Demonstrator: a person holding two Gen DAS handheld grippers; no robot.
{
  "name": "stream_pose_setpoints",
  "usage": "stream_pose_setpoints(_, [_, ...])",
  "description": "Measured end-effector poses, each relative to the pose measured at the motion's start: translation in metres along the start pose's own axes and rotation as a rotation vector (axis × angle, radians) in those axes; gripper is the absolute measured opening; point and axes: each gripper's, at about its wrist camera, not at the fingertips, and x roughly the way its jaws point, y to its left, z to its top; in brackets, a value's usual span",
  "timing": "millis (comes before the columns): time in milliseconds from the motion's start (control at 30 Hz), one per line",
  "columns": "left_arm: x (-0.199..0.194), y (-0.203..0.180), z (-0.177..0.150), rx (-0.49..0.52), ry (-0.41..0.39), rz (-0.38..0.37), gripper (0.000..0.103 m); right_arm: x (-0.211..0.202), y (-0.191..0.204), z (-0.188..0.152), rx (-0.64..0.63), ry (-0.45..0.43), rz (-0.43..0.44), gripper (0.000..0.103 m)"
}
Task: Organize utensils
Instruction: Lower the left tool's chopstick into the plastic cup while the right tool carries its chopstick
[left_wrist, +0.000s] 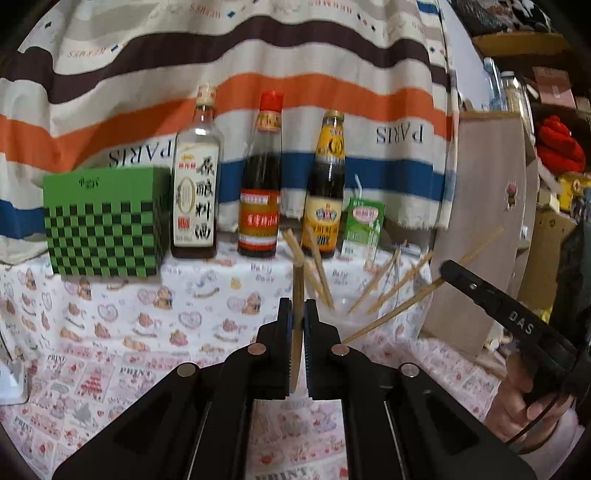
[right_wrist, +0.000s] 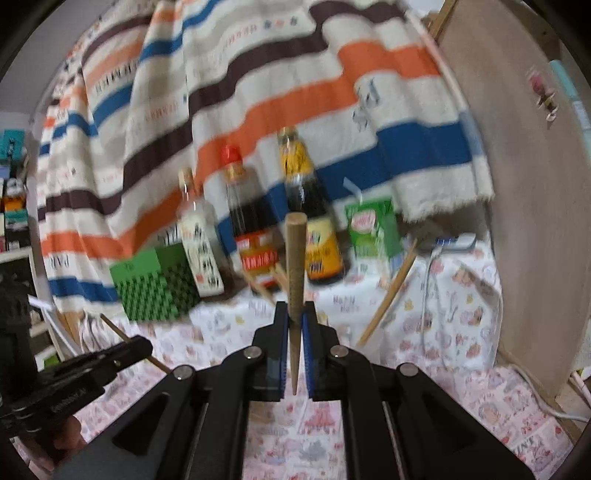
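Observation:
My left gripper (left_wrist: 297, 308) is shut on a wooden chopstick (left_wrist: 297, 280) that stands nearly upright between the pads. Just behind it a clear plastic cup (left_wrist: 341, 319) holds several chopsticks (left_wrist: 391, 282) fanned outward. My right gripper (right_wrist: 295, 312) is shut on another chopstick (right_wrist: 295, 254), thick end up. In the left wrist view the right gripper (left_wrist: 450, 273) hangs right of the cup, its chopstick (left_wrist: 391, 312) slanting down toward the cup. In the right wrist view the left gripper (right_wrist: 146, 345) shows at lower left with its stick (right_wrist: 114, 326).
Three sauce bottles (left_wrist: 260, 177) stand in a row at the back of the patterned tablecloth (left_wrist: 147, 332), with a green checkered box (left_wrist: 103, 221) on the left and a green drink carton (left_wrist: 362, 225) on the right. A striped cloth hangs behind. A wooden board (left_wrist: 484, 221) leans at right.

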Motion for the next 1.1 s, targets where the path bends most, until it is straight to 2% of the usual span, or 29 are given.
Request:
stream_pose_setpoints(167, [-0.001,-0.009,0.028,-0.006,-0.036,-0.025,0.005,-0.010,-0.018,0.012,0.055,-0.103,-0.017,0.007])
stream_pose_setpoints(333, [-0.001,-0.025,0.056,-0.022,-0.085,-0.096,0.005,-0.004,-0.025,0.013,0.047,-0.131,-0.066,0.007])
stream_pose_setpoints(467, [0.001,-0.037,0.073,-0.037,-0.137,-0.127,0.005,0.011,-0.028,0.007,0.006,-0.097,-0.118,0.007])
stream_pose_setpoints(600, [0.015,-0.050,0.083,-0.017,-0.177,-0.104,0.005,0.027,-0.037,-0.002,0.022,-0.019,-0.122,0.007])
stream_pose_setpoints(733, [0.042,-0.060,0.082,-0.009,-0.140,-0.079,0.005,0.037,-0.044,-0.006,0.045,0.028,-0.104,0.007])
stream_pose_setpoints(867, [0.076,-0.068,0.071,0.009,-0.087,-0.040,0.005,0.040,-0.049,-0.006,0.063,0.037,-0.104,0.007])
stream_pose_setpoints(1100, [0.114,-0.067,0.051,-0.011,0.000,-0.035,0.005,0.043,-0.060,-0.003,0.131,0.064,-0.082,0.008])
